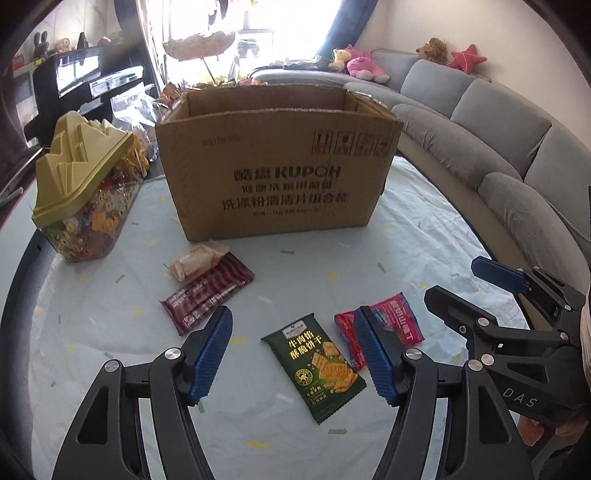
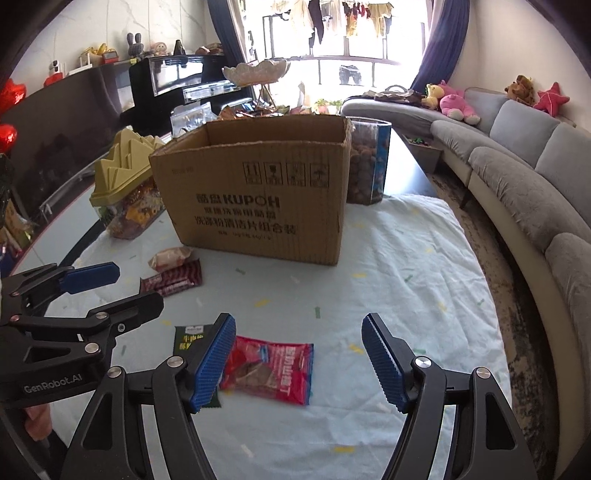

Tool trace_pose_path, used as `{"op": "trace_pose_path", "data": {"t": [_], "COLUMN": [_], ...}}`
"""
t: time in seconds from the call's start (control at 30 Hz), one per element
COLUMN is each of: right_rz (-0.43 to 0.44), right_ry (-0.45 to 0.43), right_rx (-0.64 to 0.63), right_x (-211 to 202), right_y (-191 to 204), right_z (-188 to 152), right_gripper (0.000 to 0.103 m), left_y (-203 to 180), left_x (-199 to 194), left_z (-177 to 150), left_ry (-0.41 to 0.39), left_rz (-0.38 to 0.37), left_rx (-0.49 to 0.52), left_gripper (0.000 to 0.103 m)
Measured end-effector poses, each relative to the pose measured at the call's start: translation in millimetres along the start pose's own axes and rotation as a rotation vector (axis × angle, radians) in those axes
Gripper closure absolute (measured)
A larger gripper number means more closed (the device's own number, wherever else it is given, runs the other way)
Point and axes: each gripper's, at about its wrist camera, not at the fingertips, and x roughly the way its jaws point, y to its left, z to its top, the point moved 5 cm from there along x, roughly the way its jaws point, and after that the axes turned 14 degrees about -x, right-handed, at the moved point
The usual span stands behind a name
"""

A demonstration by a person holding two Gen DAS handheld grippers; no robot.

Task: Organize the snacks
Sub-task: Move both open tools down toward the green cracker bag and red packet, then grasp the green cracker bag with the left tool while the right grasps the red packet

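My left gripper [image 1: 293, 354] hangs wide over the green packet [image 1: 314, 369]; my right gripper [image 2: 299, 360], empty, spreads above the red packet [image 2: 273, 367] on the tabletop [image 2: 406, 266].

You have four loose snack packets ahead of your claws: one dark green cracker packet [image 1: 314, 369], one red packet [image 1: 391, 325], one maroon striped packet [image 1: 207, 291], one pale wrapped snack [image 1: 195, 260]. Beyond them: one open brown cardboard box [image 1: 277, 170], two clear snack-filled jars [image 1: 85, 206] [image 2: 369, 162].

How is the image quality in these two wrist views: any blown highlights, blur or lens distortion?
Left wrist view: the window is blown out to white, the green packet is sharp with legible print, and the sofa bows from fisheye curving. Right wrist view: the window glares less, the red packet looks slightly soft, corners are vignetted black.
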Motion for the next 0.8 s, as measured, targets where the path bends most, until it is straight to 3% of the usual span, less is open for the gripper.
{"op": "trace_pose_path", "data": {"t": [0.43,0.8], "right_rz": [-0.017,-0.011], "right_ry": [0.079,0.100], "right_rx": [0.055,0.065], "right_x": [19.4,29.3], "right_y": [-5.8,-4.7], "right_z": [-37.0,-42.8], "right_gripper": [0.031,0.031], "left_y": [4.3,4.2], "left_x": [45.1,64.6], "left_z": [-29.7,-35.1], "left_ry": [0.112,0.114], "left_rz": [0.016,0.055], "left_rx": [-0.052,-0.052], "left_gripper": [0.037,0.037]}}
